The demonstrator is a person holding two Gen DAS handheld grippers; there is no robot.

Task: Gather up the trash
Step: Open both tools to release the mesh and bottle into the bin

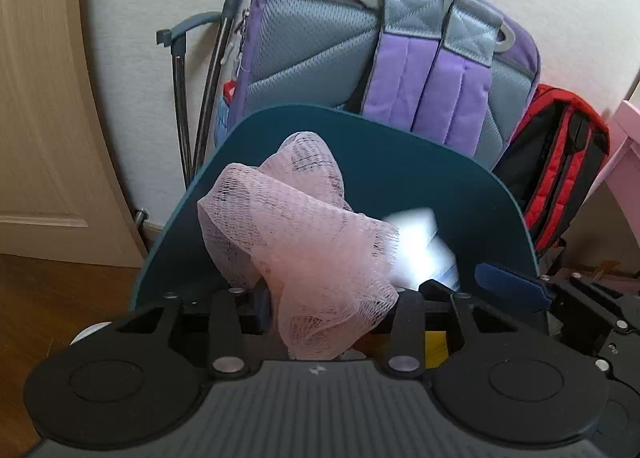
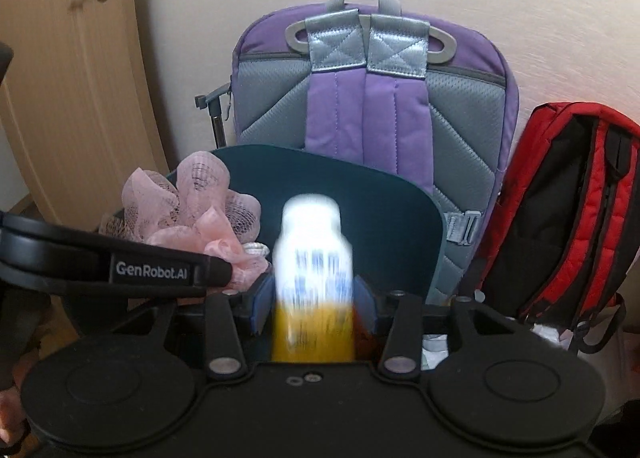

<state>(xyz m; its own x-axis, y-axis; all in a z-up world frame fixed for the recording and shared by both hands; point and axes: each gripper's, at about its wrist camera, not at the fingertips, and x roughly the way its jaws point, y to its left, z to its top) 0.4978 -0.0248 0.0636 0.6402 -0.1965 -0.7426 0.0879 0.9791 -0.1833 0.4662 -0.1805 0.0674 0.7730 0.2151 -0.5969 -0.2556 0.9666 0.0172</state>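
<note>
Pink mesh netting [image 1: 304, 254] hangs clenched in the left tongs [image 1: 328, 306], in front of the raised teal bin lid [image 1: 420, 161]. The right tongs [image 2: 314, 310] grasp a blurred white-and-yellow bottle [image 2: 314, 278] just right of it; a purple backpack [image 2: 372, 105] stands behind.

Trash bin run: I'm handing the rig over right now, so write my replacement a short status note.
Left hand-held gripper: shut on the pink mesh sponge, held in front of the dark teal bin lid.
Right hand-held gripper: shut on a white and yellow bottle, blurred, also at the bin lid.
Done: both pieces picked up and brought to the bin.
Left: drop both in; neither is released yet.
The purple backpack and red backpack lean on the wall behind; leave them.
</note>
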